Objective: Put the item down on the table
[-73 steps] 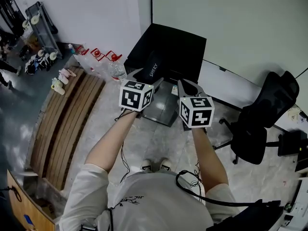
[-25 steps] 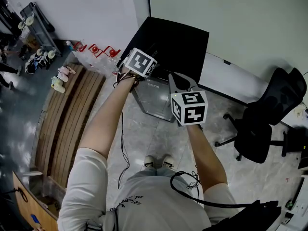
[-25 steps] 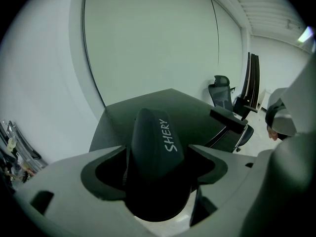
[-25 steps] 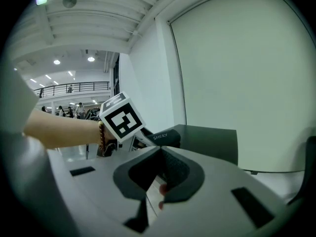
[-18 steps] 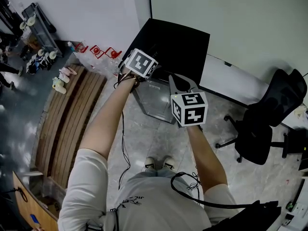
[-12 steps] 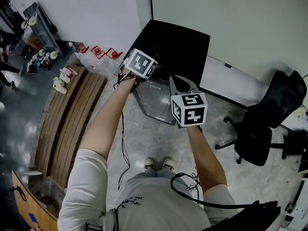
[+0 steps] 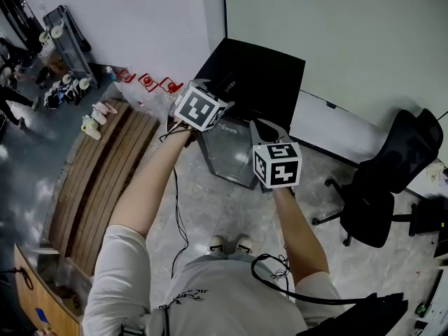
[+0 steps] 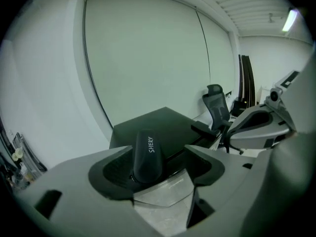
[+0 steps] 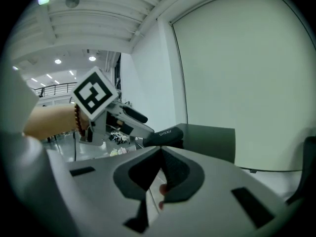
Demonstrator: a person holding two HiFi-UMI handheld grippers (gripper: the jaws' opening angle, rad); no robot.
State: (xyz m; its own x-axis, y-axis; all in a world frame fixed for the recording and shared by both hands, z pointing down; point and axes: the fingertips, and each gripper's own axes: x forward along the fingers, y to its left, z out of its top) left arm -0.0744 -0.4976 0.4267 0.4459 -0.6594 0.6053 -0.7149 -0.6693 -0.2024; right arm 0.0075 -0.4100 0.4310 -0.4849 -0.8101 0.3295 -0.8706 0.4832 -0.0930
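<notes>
Left gripper view: black case (image 8: 148, 154) between left tool's (image 8: 165, 161) parted jaws; just narrowed.

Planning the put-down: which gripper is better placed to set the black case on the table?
Left. The black case leans on one pad between the wide jaws of the left gripper, which have just been closing slightly, at the black table. The right gripper is shut and empty.

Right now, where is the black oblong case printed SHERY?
In the left gripper view, the black oblong case stands between the left gripper's open jaws, nearer its left jaw, with the black table behind it.
</notes>
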